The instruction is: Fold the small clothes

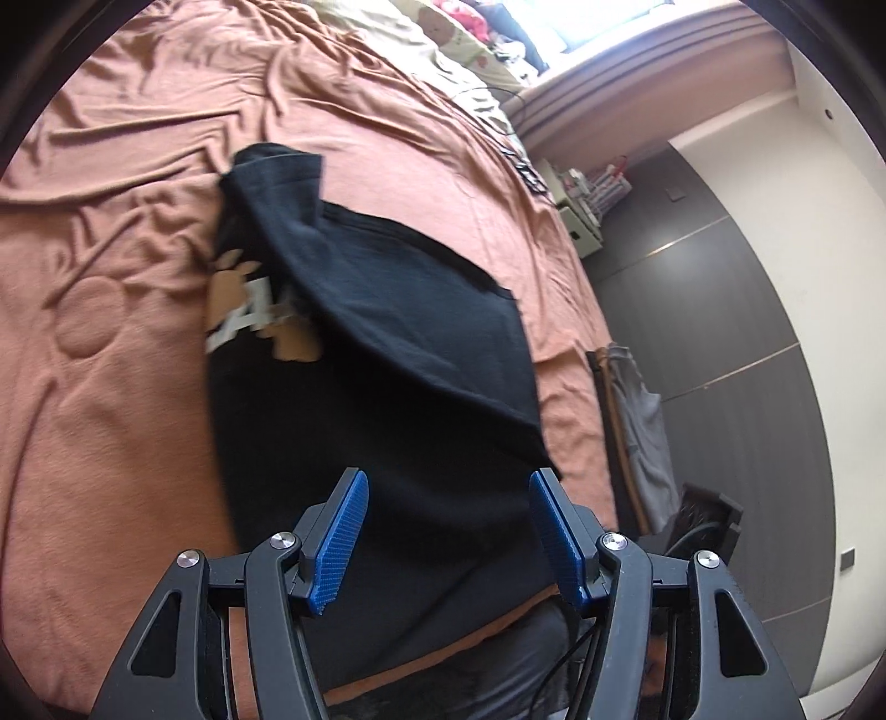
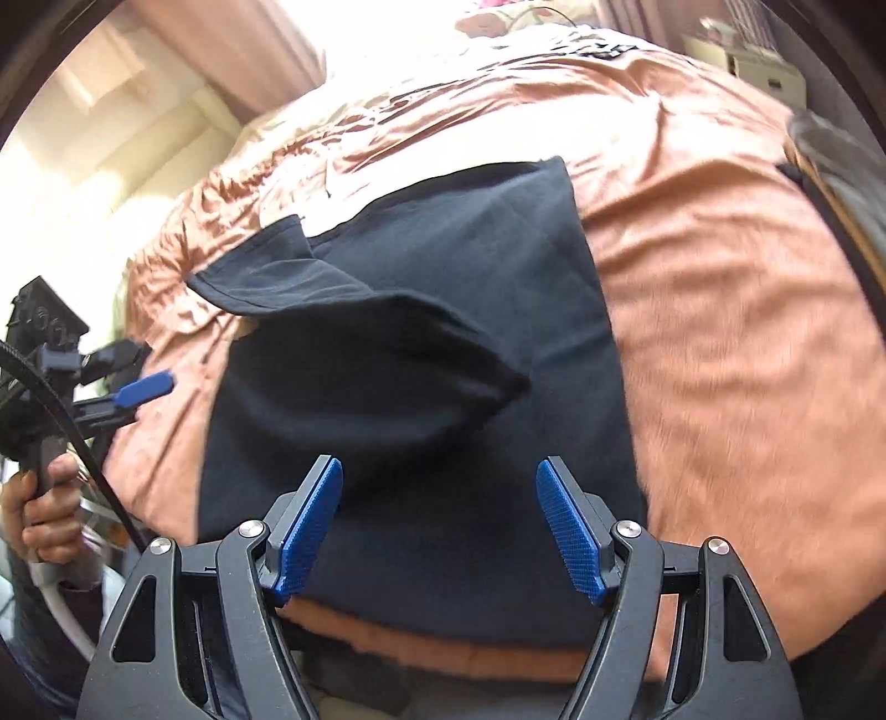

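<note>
A shirt lies on the bed, mid-frame. A pillow sits at the top, behind it.

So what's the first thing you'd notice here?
A big dark T-shirt spread in the middle of an orange bedsheet, one side flapped over and partly covering a tan and white print. Close up, the open left gripper and the open right gripper have bright blue fingertips.

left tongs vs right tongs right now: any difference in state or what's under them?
Left tongs hover over the black shirt with its tan print side in view; right tongs face the plain folded-over side. The left wrist view is more tilted. Shared: both open, empty, blue pads, above the shirt on the orange bedsheet.
</note>
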Action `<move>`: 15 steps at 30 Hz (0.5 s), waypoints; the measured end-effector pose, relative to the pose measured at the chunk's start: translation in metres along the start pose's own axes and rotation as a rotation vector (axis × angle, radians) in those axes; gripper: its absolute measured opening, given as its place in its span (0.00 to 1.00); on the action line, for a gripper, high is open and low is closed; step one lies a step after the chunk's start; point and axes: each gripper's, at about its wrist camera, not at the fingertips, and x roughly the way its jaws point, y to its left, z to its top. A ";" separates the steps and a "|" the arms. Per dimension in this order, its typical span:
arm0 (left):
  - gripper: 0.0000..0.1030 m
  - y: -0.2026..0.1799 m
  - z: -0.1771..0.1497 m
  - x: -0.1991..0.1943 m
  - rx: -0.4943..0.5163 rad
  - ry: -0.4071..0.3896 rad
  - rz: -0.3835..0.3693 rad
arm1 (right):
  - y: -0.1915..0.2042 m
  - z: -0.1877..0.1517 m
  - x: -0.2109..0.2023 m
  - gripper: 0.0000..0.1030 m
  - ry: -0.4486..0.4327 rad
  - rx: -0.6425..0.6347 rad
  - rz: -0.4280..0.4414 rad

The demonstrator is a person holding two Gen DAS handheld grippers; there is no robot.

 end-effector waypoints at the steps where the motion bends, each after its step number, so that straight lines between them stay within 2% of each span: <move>1: 0.61 0.005 -0.003 -0.002 -0.003 0.000 0.017 | 0.001 0.005 0.002 0.69 0.005 -0.016 -0.009; 8: 0.61 0.037 -0.020 -0.002 -0.051 0.024 0.084 | 0.004 0.031 0.020 0.69 0.035 -0.092 -0.044; 13: 0.61 0.045 -0.033 0.013 -0.066 0.055 0.126 | 0.002 0.049 0.041 0.57 0.077 -0.151 -0.070; 15: 0.61 0.050 -0.038 0.019 -0.081 0.072 0.140 | 0.004 0.056 0.048 0.51 0.088 -0.173 -0.049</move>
